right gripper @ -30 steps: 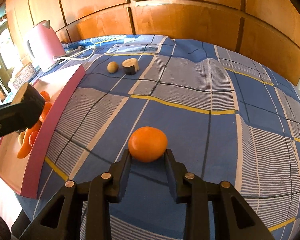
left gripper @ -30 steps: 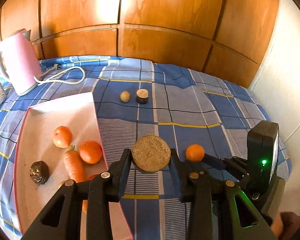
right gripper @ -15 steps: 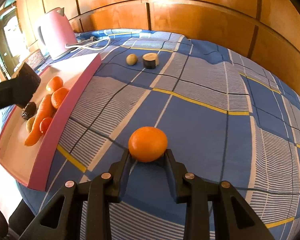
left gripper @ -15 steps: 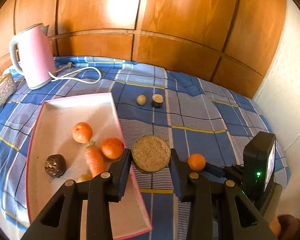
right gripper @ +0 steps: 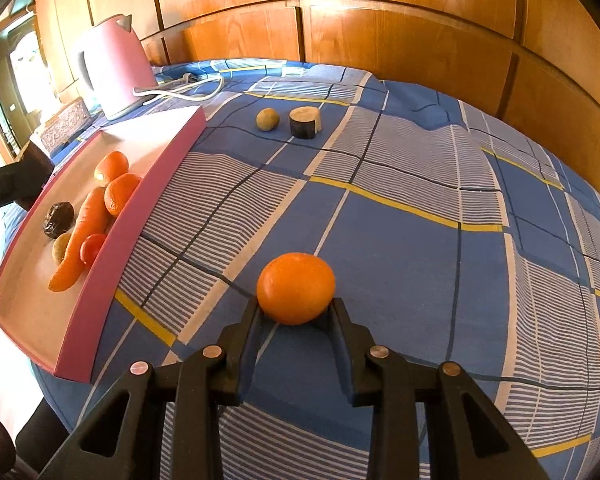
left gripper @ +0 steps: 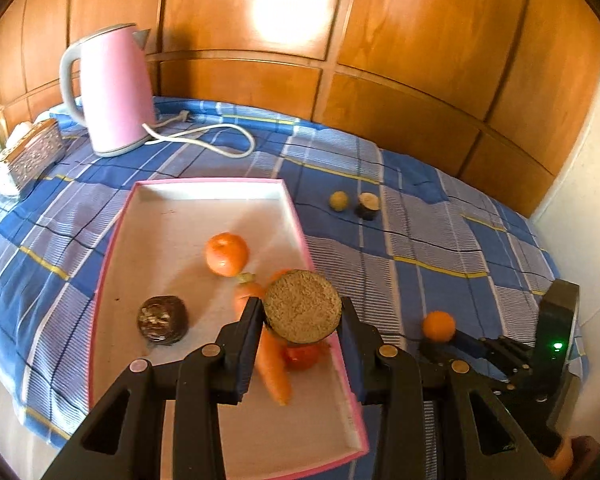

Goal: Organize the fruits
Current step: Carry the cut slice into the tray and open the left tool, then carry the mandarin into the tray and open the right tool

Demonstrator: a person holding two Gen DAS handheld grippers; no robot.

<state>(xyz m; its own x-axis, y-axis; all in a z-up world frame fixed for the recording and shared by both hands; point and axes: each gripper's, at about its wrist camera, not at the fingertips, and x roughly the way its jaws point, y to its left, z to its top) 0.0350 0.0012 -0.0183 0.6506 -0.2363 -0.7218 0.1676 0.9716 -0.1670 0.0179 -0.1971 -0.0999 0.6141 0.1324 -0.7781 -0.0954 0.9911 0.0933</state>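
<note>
My left gripper (left gripper: 302, 314) is shut on a round brown cut fruit half (left gripper: 302, 305) and holds it above the right side of the pink tray (left gripper: 152, 240). The tray holds an orange (left gripper: 225, 254), a carrot (left gripper: 270, 358), a dark round fruit (left gripper: 162, 320) and a red tomato (left gripper: 302, 354). My right gripper (right gripper: 295, 312) is shut on an orange (right gripper: 296, 288) low over the blue checked cloth (right gripper: 420, 240); it also shows in the left wrist view (left gripper: 438, 325). The tray shows at the left of the right wrist view (right gripper: 140, 200).
A small yellow-green fruit (left gripper: 338, 201) and a dark cut piece (left gripper: 367, 205) lie on the cloth beyond the tray. A pink kettle (left gripper: 112, 88) with a white cord (left gripper: 220, 136) stands at the back left beside a patterned box (left gripper: 32, 156). Wood panelling lines the back.
My left gripper has carried the brown fruit half leftward from above the cloth to above the tray. The right gripper still holds the orange and has hardly moved.
</note>
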